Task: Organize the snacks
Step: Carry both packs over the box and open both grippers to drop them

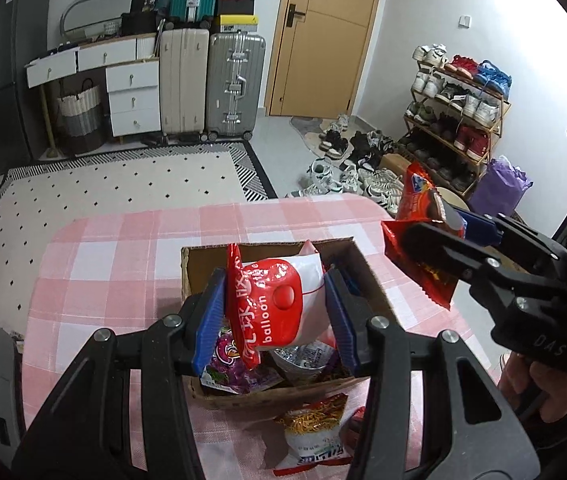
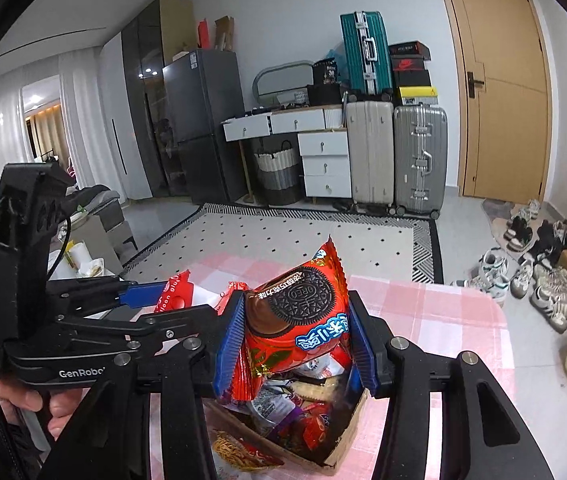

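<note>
My left gripper (image 1: 275, 308) is shut on a red and white balloon gum bag (image 1: 279, 304) and holds it above an open cardboard box (image 1: 203, 264) on the pink checked table (image 1: 123, 264). The box holds several snack packs, among them a purple one (image 1: 231, 368). My right gripper (image 2: 295, 332) is shut on a red Oreo pack (image 2: 299, 316) above the same box (image 2: 347, 440). In the left wrist view the right gripper (image 1: 439, 248) hangs just right of the box with the Oreo pack (image 1: 419, 204). In the right wrist view the left gripper (image 2: 171, 296) shows with its gum bag (image 2: 175, 292).
A noodle snack bag (image 1: 315, 432) lies on the table in front of the box. Beyond the table are a patterned rug (image 1: 123, 184), suitcases (image 1: 235, 84), white drawers (image 1: 131, 96), a wooden door (image 1: 323, 32), a shoe rack (image 1: 455, 108) and shoes on the floor (image 1: 347, 164).
</note>
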{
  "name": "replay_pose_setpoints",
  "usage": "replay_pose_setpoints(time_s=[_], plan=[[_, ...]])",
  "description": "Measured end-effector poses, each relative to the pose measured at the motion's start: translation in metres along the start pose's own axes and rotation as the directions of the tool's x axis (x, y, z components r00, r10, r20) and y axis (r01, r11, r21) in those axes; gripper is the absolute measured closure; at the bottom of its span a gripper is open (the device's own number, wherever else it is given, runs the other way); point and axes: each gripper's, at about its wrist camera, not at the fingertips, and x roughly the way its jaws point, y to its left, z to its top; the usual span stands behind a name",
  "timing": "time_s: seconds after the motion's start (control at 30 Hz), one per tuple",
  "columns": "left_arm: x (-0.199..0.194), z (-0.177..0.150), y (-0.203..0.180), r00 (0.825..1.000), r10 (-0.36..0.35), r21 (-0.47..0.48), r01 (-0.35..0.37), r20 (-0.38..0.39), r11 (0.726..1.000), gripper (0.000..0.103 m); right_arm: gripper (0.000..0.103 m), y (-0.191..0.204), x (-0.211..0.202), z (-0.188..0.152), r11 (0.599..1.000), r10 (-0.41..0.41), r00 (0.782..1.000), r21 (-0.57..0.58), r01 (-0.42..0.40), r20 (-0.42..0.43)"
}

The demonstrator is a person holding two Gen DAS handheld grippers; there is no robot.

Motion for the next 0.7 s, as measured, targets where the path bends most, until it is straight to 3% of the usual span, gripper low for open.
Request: replay_pose_setpoints(time_s=[0.37,0.47,0.5,0.57,0.7], plan=[[0.049,-0.01,0.013,0.998,-0.029,-0.007,0.028,-0.054,1.0,0.056,0.053,-0.009,0.038,-0.015,0.999,-0.034,0.998,-0.006,0.034,-0.055],[0.057,-0.011,0.015,0.997,-0.047,-0.011,0.046,-0.064,0.999,0.045,0.045,-0.006,0.042,-0.022,0.999,-0.034,0.998,-0.011,0.034,-0.059],[0.058,-0.011,0.017,0.997,-0.046,-0.017,0.045,-0.064,0.999,0.035,0.035,-0.005,0.042,-0.022,0.999,-0.041,0.998,-0.013,0.04,-0.057],[0.057,-0.012,0.023,0.998,-0.037,-0.035,0.035,-0.05,0.999,0.028,0.023,-0.005,0.04,-0.021,0.998,-0.055,0.998,-0.016,0.055,-0.035],[0.047,-0.014,0.026,0.999,-0.028,-0.045,0.026,-0.031,0.999,0.024,0.023,-0.006,0.029,-0.02,0.998,-0.054,0.998,-0.01,0.054,-0.008]])
